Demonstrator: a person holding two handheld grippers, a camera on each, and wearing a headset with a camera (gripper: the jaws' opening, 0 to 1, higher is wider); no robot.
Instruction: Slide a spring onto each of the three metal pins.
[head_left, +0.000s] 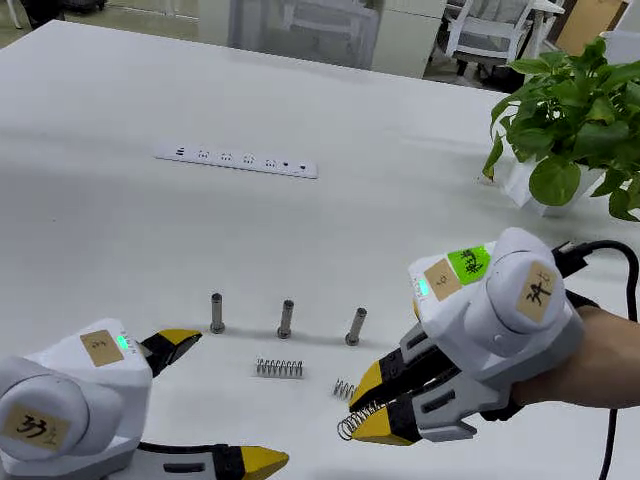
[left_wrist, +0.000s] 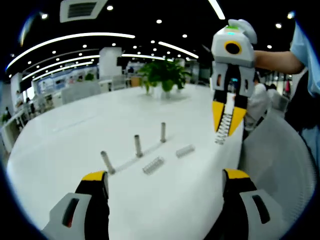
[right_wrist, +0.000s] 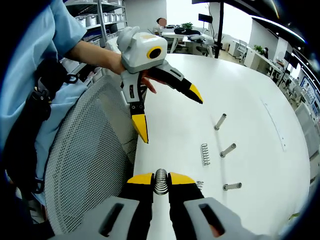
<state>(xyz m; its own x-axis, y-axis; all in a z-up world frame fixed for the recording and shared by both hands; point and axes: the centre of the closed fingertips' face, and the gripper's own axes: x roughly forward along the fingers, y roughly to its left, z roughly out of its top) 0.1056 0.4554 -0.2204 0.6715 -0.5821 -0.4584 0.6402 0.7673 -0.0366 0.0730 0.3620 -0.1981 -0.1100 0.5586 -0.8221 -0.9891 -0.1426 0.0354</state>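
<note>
At the near left of the counter (head_left: 120, 240), my left claw (head_left: 222, 400) sits with its jaws wide apart, holding nothing. Moving right, there's the row: left pin (head_left: 217, 313), middle pin (head_left: 286, 319), right pin (head_left: 355, 326), all three standing on the counter and all three bare. Just in front of them lie the long spring (head_left: 279, 368) and, beside it, the short spring (head_left: 344, 389). Further right, my right claw (head_left: 367, 408) is clamped on the third spring (head_left: 352, 421), up off the counter near the right pin, with the coil poking out past the tips. Here's my worry: those pins look free-standing and nothing braces them, so if I come in off-axis the coil's end could catch a pin's top and tip it over. The other risk is the grip itself: a thin coil pinched at its side could squirt out, or bend if I press down against a snag. Count check: three pins, three springs, two lying loose and one in the claw, and two claws, one busy, one idle.
</note>
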